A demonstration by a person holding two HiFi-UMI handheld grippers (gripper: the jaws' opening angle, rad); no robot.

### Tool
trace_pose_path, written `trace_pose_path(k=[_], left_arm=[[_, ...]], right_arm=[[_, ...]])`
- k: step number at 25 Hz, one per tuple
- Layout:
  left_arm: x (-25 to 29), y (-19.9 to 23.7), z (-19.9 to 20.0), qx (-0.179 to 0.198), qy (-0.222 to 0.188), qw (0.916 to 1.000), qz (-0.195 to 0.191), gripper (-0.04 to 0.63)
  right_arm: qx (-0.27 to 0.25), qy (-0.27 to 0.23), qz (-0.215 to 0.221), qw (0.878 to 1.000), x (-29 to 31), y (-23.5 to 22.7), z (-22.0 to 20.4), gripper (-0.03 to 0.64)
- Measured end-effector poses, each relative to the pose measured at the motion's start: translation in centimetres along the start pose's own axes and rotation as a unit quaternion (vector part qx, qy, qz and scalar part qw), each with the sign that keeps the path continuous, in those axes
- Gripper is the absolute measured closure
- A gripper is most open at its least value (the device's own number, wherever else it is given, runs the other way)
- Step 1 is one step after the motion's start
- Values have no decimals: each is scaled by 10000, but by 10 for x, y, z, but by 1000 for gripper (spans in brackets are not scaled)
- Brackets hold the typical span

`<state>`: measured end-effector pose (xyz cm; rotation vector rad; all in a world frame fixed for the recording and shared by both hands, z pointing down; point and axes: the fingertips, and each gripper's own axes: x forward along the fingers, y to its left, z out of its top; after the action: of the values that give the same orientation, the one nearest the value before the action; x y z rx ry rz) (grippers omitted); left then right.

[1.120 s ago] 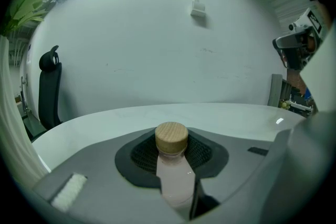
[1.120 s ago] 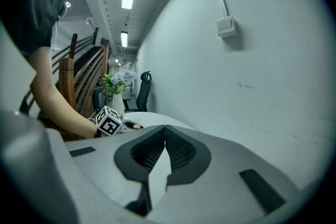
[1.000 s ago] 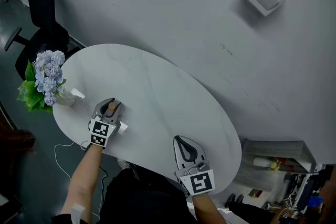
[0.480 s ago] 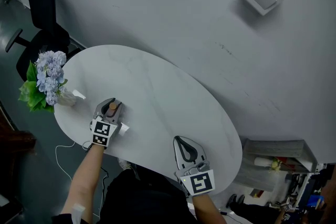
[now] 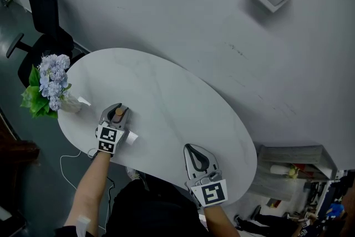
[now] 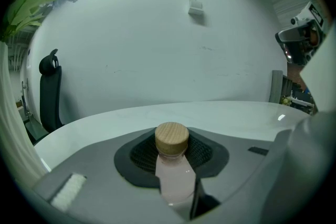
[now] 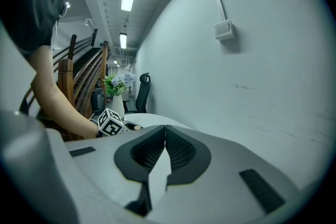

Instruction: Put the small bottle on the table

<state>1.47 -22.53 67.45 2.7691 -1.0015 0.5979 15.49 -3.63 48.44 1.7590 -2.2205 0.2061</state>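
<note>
Head view: the left gripper (image 5: 115, 109) is clamped on the small bottle (image 5: 117, 113) over the bench's (image 5: 166, 91) near-left part. The right gripper (image 5: 191, 148) is well apart, near right.

Left gripper view: the bottle stands upright between the pads.

Right gripper view: jaws together, empty.

Letting go probably remains.

Small bottle (image 6: 173, 170) between left gripper (image 5: 115, 111) fingers over table (image 5: 166, 94); flowers (image 5: 49, 85) left; right gripper (image 5: 195, 156) right, near edge.

Grey left gripper (image 5: 115, 112) and right gripper (image 5: 191, 148), black ribbed pads (image 7: 181, 152), black-and-white marker cubes (image 5: 107, 140), dark top (image 5: 150, 211)
</note>
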Motion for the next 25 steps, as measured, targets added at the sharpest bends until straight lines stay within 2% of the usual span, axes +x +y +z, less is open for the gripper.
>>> trace_pose_path(k=[10,11,13,16,25], left_arm=[[1,0,-2,-61,50,10000,12,473],[2,0,-3,-76,73,9999,-2,466],[2,-1,-6,-90,121,9999,-66,396],[0,-4,-7,-108,107,9998,-91,340],[-6,-4,-9,-68,217,9997,-20,322]], right_arm=[[-35,41,-62,10000,-3,-1,-1,611],[-48,62,-93,9999,-4,-2,-2,611],[-78,43,-83,9999,-5,-2,-4,611],[-76,12,-58,10000,-7,-1,-5,611],[-69,-34,-78,9999,-12,-1,-2,611]])
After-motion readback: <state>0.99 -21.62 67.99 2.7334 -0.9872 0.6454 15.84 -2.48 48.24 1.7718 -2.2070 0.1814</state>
